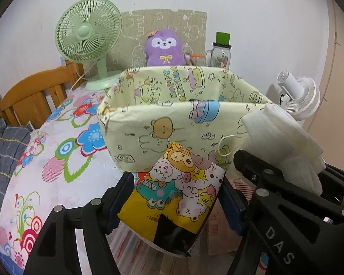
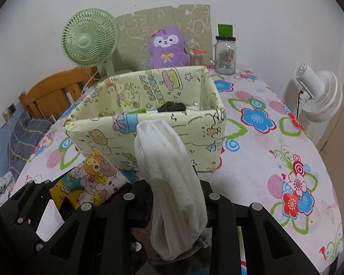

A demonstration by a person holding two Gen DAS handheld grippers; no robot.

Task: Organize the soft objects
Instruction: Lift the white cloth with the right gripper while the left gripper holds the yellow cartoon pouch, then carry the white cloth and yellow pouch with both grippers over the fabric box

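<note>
Left wrist view: left gripper (image 1: 174, 197) clamped on cartoon packet (image 1: 174, 194), tilted down before fabric box (image 1: 167, 128).
Right gripper (image 2: 178, 197): clamped on white cloth (image 2: 172, 174).

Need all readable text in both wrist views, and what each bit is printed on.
"HAPPY BIRTHDAY" on the inner back wall of the yellow fabric box.
"DAS" on the body of the right gripper, seen from the left wrist view.
Yellow cartoon packet in the left gripper: small upside-down print, unreadable.
Glass jar label: too small to read.
Cardboard backdrop: outline letters, not legible.
</note>
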